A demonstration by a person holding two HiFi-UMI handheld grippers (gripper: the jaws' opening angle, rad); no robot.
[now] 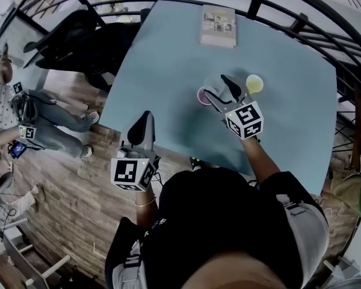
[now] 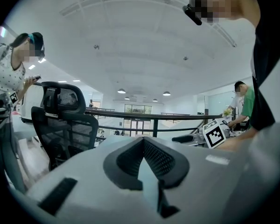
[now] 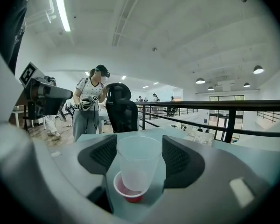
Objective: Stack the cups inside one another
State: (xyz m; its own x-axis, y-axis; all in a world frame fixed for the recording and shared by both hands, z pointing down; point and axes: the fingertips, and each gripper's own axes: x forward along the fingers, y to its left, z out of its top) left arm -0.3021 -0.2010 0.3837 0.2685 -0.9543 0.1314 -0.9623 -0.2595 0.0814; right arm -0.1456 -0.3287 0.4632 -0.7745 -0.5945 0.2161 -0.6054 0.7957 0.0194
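The right gripper point(image 3: 140, 146) has its jaws set wide. Between them is a clear, tapered plastic cup point(image 3: 139, 160), and both pads meet its rim, so the cup is gripped. The clear cup stands upright with its long axis vertical, mouth up and narrow base down. In the right gripper view its base lies over the open mouth of a small red plastic cup point(image 3: 130, 194). Whether it sits inside the red cup or hangs just above it cannot be told.

The red cup stands upright with its mouth up on the pale blue tabletop point(image 1: 168, 71). In the head view it looks pinkish point(image 1: 203, 96) and sits at the right gripper's point(image 1: 216, 86) fingertips. A yellow plastic cup point(image 1: 254, 83) stands near the outer side of that gripper, also mouth up and apart from the other two cups.

The left gripper point(image 1: 145, 120) is at the near left edge of the table, well apart from the cups. In its own view point(image 2: 142, 141) the jaw tips are together with nothing between them.

A flat printed box or booklet point(image 1: 218, 26) lies at the far side of the table.
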